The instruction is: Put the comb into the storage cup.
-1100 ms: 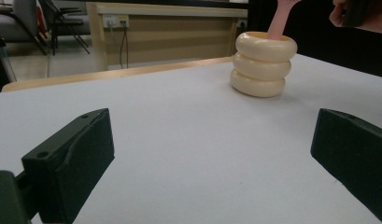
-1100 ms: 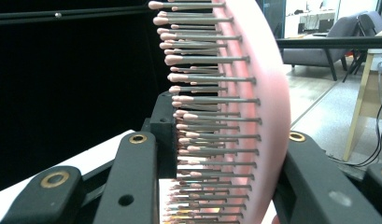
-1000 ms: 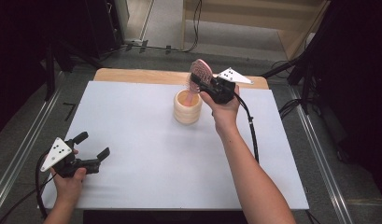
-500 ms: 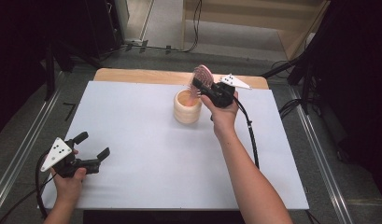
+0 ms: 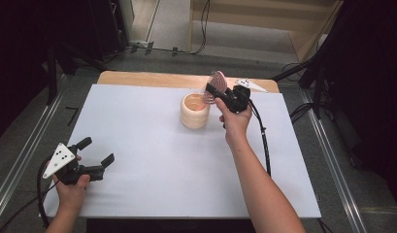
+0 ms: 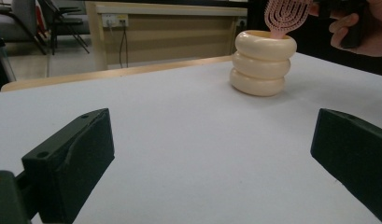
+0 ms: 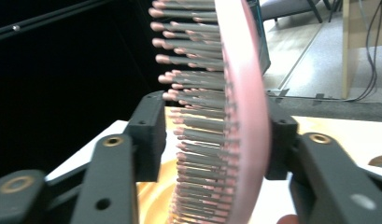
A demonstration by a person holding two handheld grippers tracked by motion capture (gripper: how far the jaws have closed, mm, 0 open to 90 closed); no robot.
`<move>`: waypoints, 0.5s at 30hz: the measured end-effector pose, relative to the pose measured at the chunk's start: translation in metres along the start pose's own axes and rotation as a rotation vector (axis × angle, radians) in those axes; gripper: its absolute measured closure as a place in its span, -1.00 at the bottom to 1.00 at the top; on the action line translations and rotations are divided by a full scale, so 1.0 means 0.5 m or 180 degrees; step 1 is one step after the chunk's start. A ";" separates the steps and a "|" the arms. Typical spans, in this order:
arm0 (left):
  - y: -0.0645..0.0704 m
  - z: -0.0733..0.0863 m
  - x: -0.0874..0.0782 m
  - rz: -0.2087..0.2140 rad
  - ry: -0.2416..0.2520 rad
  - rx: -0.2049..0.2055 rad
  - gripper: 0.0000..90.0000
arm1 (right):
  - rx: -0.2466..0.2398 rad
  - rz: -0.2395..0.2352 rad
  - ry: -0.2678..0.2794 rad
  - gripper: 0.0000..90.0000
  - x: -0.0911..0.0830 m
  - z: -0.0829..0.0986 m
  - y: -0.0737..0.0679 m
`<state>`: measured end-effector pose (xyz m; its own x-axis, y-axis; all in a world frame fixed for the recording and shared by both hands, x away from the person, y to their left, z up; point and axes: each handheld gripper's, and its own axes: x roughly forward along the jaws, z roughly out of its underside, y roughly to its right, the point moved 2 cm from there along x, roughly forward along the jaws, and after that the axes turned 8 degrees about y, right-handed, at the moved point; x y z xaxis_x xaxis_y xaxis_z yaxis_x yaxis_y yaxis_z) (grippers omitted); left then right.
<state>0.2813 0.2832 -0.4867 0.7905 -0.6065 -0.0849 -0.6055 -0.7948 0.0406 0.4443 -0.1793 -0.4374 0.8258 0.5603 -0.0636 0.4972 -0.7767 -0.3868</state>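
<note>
A cream ringed cup (image 5: 195,110) (image 6: 263,63) stands on the white table (image 5: 152,145), right of centre toward the back. A pink hairbrush (image 5: 217,80) (image 6: 284,14) (image 7: 244,93) tilts over the cup, its lower end inside the cup's mouth. My right gripper (image 5: 211,92) (image 7: 216,135) is shut on the brush head, one jaw on the bristles and the other on the back. At the table's front left, my left gripper (image 5: 96,150) (image 6: 212,149) rests low and open, nothing between its jaws, aimed toward the cup.
A bare wooden strip (image 5: 138,77) runs along the table's far edge. The right gripper's cable (image 5: 264,145) trails across the table's right side. Metal rails (image 5: 21,160) flank the table, with dark stands and floor cables behind.
My right gripper has shifted slightly right and down with the brush, bringing its lower end into the cup. The left gripper has stayed put.
</note>
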 end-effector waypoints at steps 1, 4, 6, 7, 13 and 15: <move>0.000 0.000 0.000 -0.0003 0.0000 0.0005 -1.00 | -0.0021 0.0016 -0.0015 -0.02 -0.003 -0.002 0.001; 0.000 0.000 0.000 -0.0008 -0.0001 0.0001 -1.00 | -0.0067 0.0040 -0.0054 -0.14 -0.012 -0.007 0.005; 0.000 0.000 0.000 -0.0005 0.0002 -0.0001 -1.00 | -0.0104 0.0056 -0.0096 -0.27 -0.019 -0.010 0.005; 0.000 0.000 0.000 -0.0009 -0.0003 0.0003 -1.00 | -0.0083 0.0087 -0.0177 -0.43 -0.022 -0.011 0.005; 0.001 0.000 0.000 -0.0015 -0.0002 0.0002 -1.00 | -0.0251 -0.0114 -0.0317 -1.00 -0.039 -0.008 -0.007; 0.001 0.000 0.000 -0.0016 -0.0002 0.0004 -1.00 | -0.0326 -0.0187 -0.0336 -1.00 -0.046 -0.008 -0.012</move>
<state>0.2810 0.2830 -0.4868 0.7934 -0.6026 -0.0857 -0.6017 -0.7978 0.0391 0.4235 -0.1886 -0.4300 0.7646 0.6286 -0.1422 0.5728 -0.7639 -0.2971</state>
